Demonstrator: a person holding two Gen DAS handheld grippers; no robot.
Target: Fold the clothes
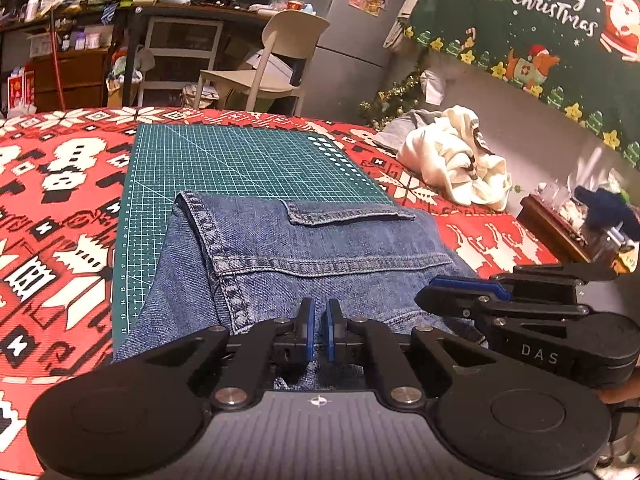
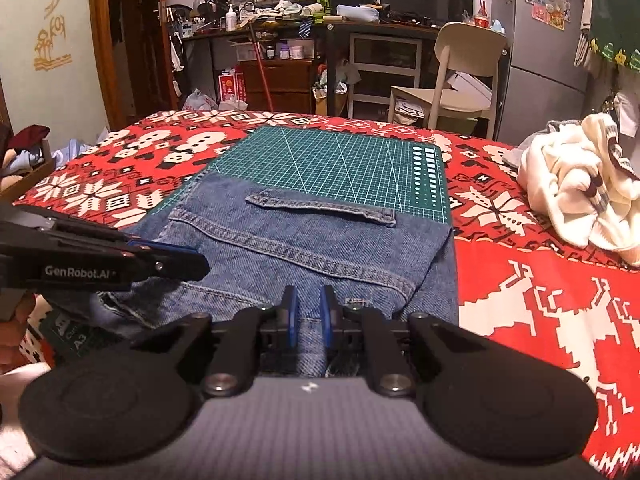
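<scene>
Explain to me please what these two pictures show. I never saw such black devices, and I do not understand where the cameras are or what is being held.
There is no robot here. A person holds one hand-held gripper in each hand, and each carries a wide-angle camera looking forward along its two blue-padded fingers. One picture comes from the left gripper, the other from the right gripper; each also shows the other gripper at its edge.

On a red Christmas tablecloth lies a green cutting mat. Partly folded blue jeans rest on the mat. To the right sits a crumpled white garment.

Both grippers are nearly closed. Denim runs up between each pair of fingers, so each appears to pinch the near edge of the jeans, though the exact contact is hard to see.
</scene>
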